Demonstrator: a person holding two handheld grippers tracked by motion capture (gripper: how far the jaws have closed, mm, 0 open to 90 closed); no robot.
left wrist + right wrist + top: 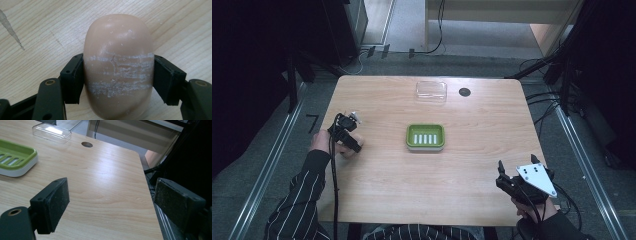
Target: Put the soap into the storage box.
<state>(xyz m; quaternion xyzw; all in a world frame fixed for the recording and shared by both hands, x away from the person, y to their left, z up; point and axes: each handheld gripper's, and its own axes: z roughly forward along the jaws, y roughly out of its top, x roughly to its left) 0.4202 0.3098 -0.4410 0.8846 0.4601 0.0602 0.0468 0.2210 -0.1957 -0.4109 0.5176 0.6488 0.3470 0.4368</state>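
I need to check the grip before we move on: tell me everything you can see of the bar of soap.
The bar of soap is a smooth, rounded oval, pinkish beige, waxy-looking. White scuffed bands cross its middle, level with the pads. The left gripper is shut on it, one black pad pressed to each long side. It lies low over the wooden table, at the table's left side; whether it touches the wood I cannot tell.

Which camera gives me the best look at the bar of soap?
The left gripper view: the soap is close up there, clamped between the left tool's pads, its scuffed white streaks plain. In the high view it is small and mostly hidden under that tool. The right gripper view looks toward the green soap dish instead.
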